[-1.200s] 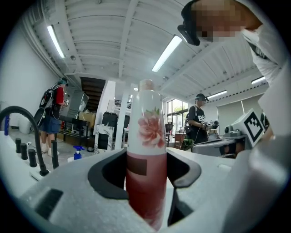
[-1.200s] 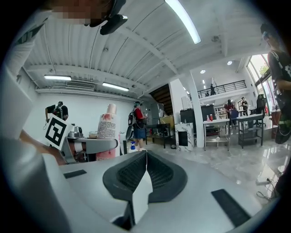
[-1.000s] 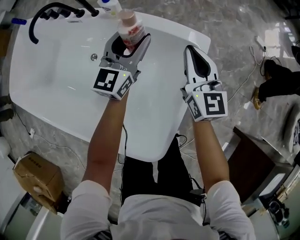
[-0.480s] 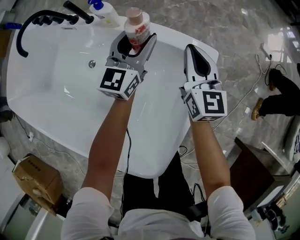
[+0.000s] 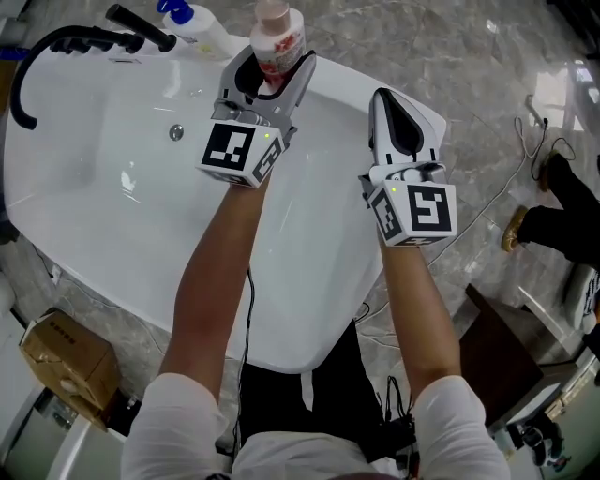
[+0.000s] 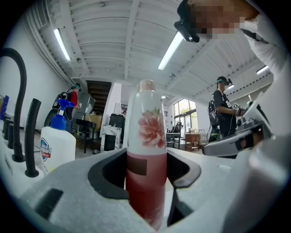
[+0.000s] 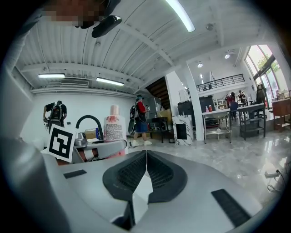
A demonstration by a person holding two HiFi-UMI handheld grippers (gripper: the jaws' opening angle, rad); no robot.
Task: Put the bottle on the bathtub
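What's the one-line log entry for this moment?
left tool: shut on bottle, upright | right tool: shut, empty | bottle: at bathtub far rim, not released | set down: cannot tell

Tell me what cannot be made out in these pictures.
Base of the bottle, and whether it touches the bathtub rim: head view, hidden by the left gripper.
Part of the spray bottle: head view, cut by top edge.
Label print: right gripper view, too small.

Grey marble floor [image 5: 487, 75], cardboard box [image 5: 61, 361] lower left, dark wooden unit [image 5: 506, 342] lower right. White ribbed ceiling [image 7: 113, 50] with strip lights [image 7: 179, 13], white walls [image 7: 91, 103]. Tall windows [image 7: 268, 63] at right; mezzanine railing [image 7: 218, 83], stairs [image 7: 159, 88] and metal tables [image 7: 236, 119] behind.
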